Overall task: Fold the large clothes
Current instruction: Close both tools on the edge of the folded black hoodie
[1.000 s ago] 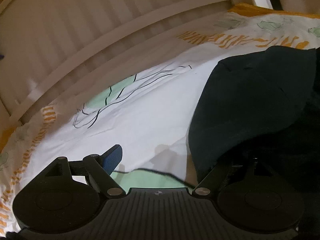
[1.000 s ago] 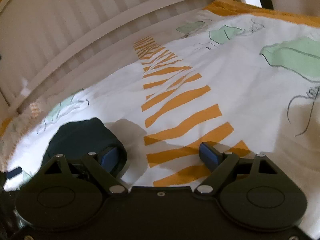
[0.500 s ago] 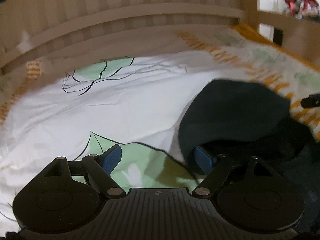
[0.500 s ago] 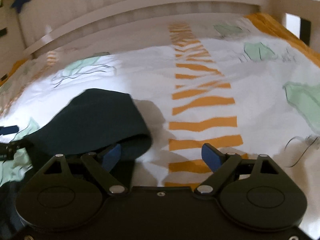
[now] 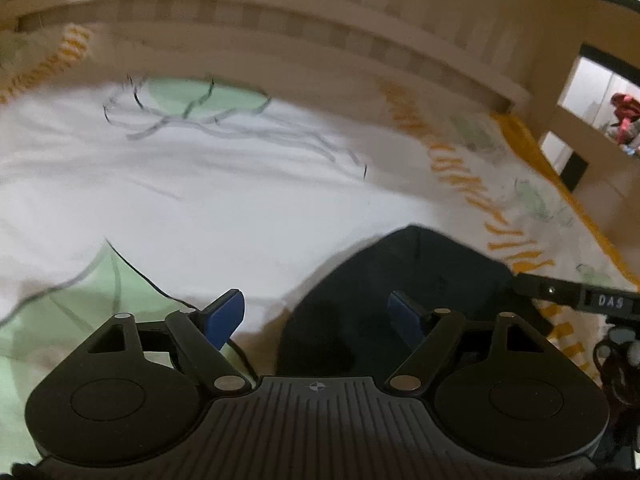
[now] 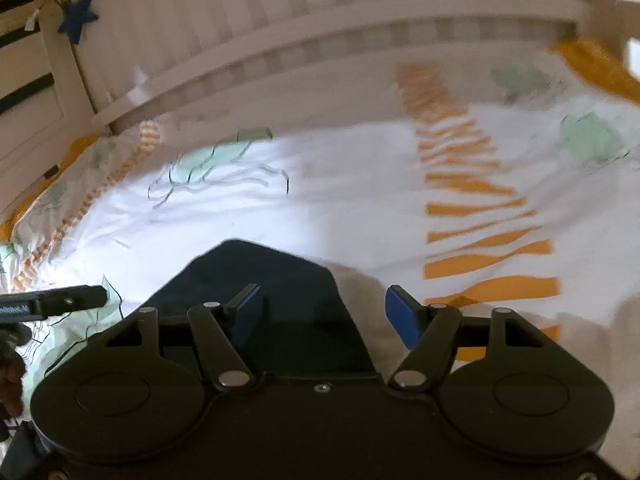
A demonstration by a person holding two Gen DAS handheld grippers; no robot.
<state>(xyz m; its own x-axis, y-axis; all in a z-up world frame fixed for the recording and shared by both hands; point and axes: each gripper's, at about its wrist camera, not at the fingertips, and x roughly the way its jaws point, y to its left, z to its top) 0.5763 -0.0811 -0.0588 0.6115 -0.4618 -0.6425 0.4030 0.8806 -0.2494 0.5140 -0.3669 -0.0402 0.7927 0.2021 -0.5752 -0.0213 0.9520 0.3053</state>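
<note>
White bedsheet (image 5: pixel 248 200) w/ green leaf prints and orange stripes covers the bed, slatted rail (image 6: pixel 320 12) along its far edge.

Dark navy garment (image 6: pixel 260 280) lies mid-bed toward the near edge, a folded flap w/ its tip aimed at the far rail; long axis looks to run near-to-far, approx. It sits between both tools: low and right of centre in the left view (image 5: pixel 400 276), low and left of centre in the right view. Neither clearly nearer.

Left hand-held gripper (image 5: pixel 316 314): jaws apart, nothing clamped, right finger over cloth, left finger over sheet.

Right hand-held gripper (image 6: pixel 325 312): jaws have just been narrowing, not yet clenched; garment's right edge lies below the gap, pads not pressing it.
</note>
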